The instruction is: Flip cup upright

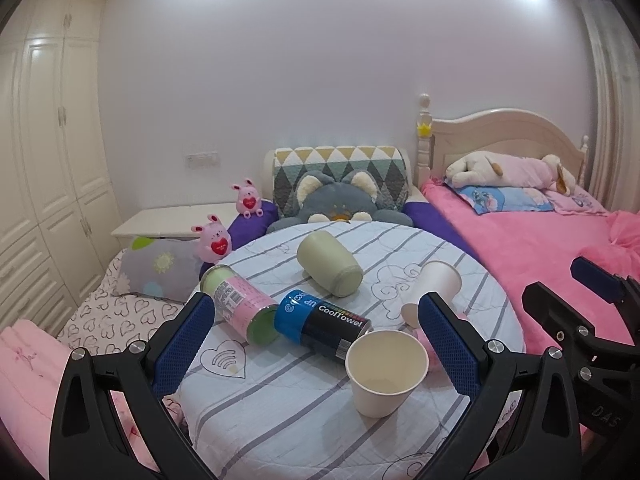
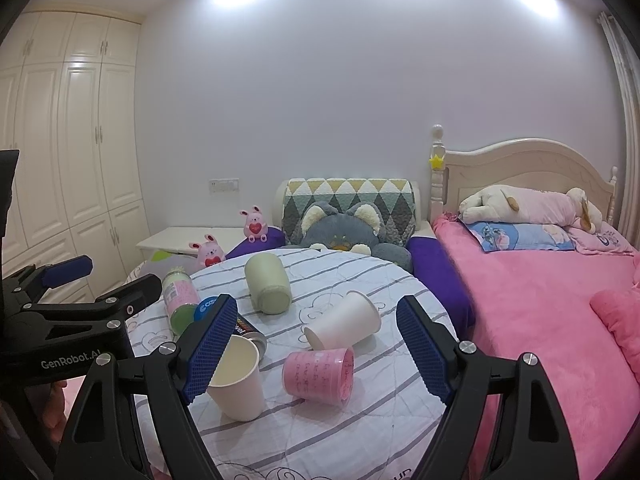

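A round table (image 1: 280, 420) with a striped cloth holds several cups and cans. A white paper cup (image 1: 385, 372) stands upright near the front, also in the right wrist view (image 2: 236, 380). A second white paper cup (image 1: 434, 290) lies on its side, as the right wrist view shows (image 2: 344, 324). A pink cup (image 2: 320, 376) lies on its side in front of it. A green cup (image 1: 330, 264) lies on its side further back. My left gripper (image 1: 316, 344) is open above the table's front. My right gripper (image 2: 316, 348) is open, with the pink cup between its fingers in view.
A pink-green can (image 1: 240, 304) and a blue-black CoolTowel can (image 1: 324, 322) lie on the table's left. Beds with pink bedding (image 1: 540, 248), plush toys (image 1: 340, 200) and a wardrobe (image 1: 44, 160) surround the table.
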`<state>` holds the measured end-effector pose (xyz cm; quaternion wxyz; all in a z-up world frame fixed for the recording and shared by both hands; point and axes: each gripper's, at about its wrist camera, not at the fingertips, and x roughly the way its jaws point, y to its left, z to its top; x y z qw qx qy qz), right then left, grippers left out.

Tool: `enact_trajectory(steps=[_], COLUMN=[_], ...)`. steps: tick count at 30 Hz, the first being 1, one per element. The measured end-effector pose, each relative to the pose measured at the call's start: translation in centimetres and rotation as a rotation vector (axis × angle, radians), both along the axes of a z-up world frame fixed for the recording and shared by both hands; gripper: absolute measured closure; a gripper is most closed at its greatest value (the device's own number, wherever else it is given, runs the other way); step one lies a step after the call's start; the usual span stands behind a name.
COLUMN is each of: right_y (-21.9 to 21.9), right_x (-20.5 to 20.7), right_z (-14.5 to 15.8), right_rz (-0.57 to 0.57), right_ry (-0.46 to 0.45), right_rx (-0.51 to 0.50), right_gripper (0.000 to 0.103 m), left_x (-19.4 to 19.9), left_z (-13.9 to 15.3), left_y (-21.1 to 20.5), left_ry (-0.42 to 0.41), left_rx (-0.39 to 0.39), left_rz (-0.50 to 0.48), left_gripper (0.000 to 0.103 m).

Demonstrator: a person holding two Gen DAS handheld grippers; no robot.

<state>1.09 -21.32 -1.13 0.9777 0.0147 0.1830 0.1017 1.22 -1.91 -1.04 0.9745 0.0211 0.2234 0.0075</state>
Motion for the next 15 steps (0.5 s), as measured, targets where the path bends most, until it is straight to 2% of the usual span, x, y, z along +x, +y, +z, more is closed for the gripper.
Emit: enact_trajectory(steps=[15], right_y=[-0.03], right_x=[0.52], right_z=[-0.48], right_rz=[0.010], right_ry=[0.027], right_rx=[-0.006], right_gripper=[0.020], left_x=[0.35], left_z=[-0.76], left_y=[0.15], left_ry=[0.014], left_rx=[0.014], left_rz=[0.004], left_gripper=[0.000])
